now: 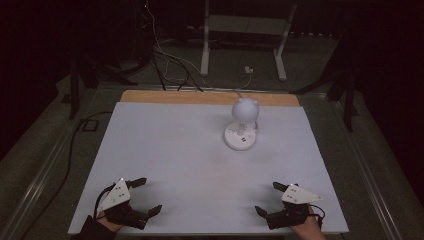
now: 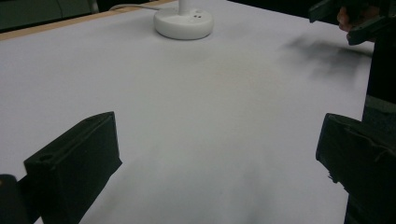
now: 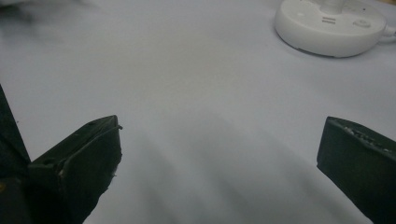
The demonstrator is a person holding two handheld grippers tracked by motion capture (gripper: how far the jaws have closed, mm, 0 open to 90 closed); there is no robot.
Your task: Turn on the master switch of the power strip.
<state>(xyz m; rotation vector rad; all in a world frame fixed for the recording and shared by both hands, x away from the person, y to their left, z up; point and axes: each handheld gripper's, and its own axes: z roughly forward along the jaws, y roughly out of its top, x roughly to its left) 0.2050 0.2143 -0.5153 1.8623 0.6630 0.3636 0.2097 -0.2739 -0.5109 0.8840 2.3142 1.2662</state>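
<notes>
A small white desk lamp (image 1: 242, 125) with a round head and a round base stands on the white table top (image 1: 175, 150), right of centre toward the back. Its base (image 2: 183, 22) is far ahead in the left gripper view, and its base (image 3: 332, 25) is at the upper right in the right gripper view. My left gripper (image 1: 146, 196) rests at the near left edge, open and empty. My right gripper (image 1: 269, 198) rests at the near right edge, also open and empty. In the left gripper view the right gripper (image 2: 355, 18) appears at the top right.
A wooden strip (image 1: 210, 97) runs along the table's far edge. The lamp's white cord (image 1: 240, 82) leads off the back to the floor, where cables and a white stand's legs (image 1: 280, 55) sit. Dark surroundings flank the table.
</notes>
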